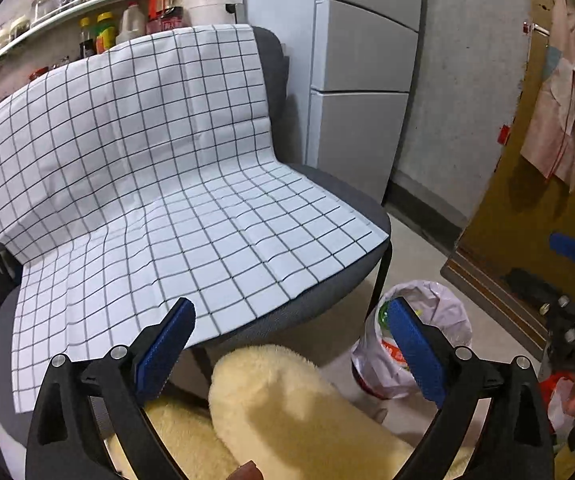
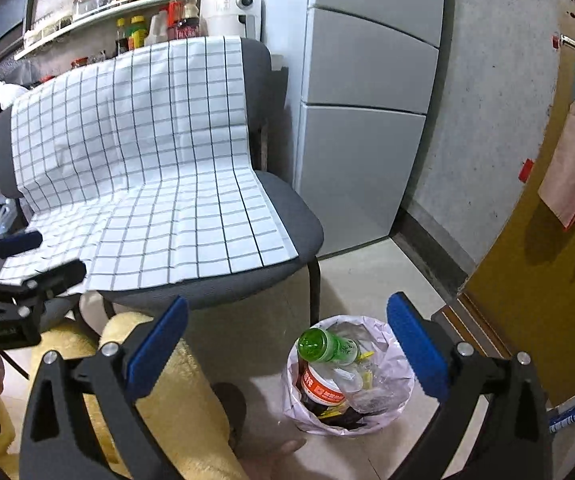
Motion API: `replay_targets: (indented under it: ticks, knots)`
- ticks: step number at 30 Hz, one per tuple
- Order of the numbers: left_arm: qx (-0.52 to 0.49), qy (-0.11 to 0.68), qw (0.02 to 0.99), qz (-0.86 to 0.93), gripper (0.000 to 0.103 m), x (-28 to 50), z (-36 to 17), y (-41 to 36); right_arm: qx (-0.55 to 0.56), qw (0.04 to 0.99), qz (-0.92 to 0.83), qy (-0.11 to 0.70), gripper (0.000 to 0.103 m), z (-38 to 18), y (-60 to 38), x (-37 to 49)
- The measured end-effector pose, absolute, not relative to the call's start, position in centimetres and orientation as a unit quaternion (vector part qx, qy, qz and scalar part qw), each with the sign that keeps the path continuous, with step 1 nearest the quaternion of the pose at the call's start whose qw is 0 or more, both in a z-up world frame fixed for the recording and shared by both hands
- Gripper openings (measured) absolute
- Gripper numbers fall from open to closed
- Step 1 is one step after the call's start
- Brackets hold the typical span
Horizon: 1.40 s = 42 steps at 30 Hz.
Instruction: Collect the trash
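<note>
A small trash bin (image 2: pixel 383 400) lined with a pale pink bag stands on the floor right of the chair. It holds a green bottle (image 2: pixel 325 346), a red-labelled jar (image 2: pixel 321 388) and clear wrappers. My right gripper (image 2: pixel 287 344) is open and empty, above and in front of the bin. My left gripper (image 1: pixel 291 340) is open and empty over the chair's front edge; the bin (image 1: pixel 447 312) shows behind its right finger. The grid cloth (image 1: pixel 147 184) on the chair seat bears no trash.
A grey chair (image 2: pixel 295 220) draped with the white grid cloth fills the middle. A grey fridge (image 2: pixel 367 100) stands behind it, a shelf of bottles (image 2: pixel 147 24) at back left, a yellow door (image 2: pixel 527 300) at right. Fluffy yellow trouser legs (image 1: pixel 287 412) lie below the grippers.
</note>
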<state>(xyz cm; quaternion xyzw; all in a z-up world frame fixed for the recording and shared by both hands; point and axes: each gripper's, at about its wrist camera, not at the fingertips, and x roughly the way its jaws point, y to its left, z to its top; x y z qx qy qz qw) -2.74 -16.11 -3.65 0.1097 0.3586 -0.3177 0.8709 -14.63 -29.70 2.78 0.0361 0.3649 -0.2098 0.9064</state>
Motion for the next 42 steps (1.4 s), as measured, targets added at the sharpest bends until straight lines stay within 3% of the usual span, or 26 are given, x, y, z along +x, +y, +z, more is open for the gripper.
replay_targets:
  ticks: [16,42]
  knots:
    - [0.137,0.394,0.871,-0.260,0.096,-3.2,-3.0,-13.9,0.010,0.910,-0.228,0.347,0.097,5.2,-30.1,-15.7]
    - [0.109,0.368,0.890,-0.246,0.096,-3.6,-0.8,-12.4,0.011,0.919,-0.217,0.331,0.097,6.0,-29.5,-15.5]
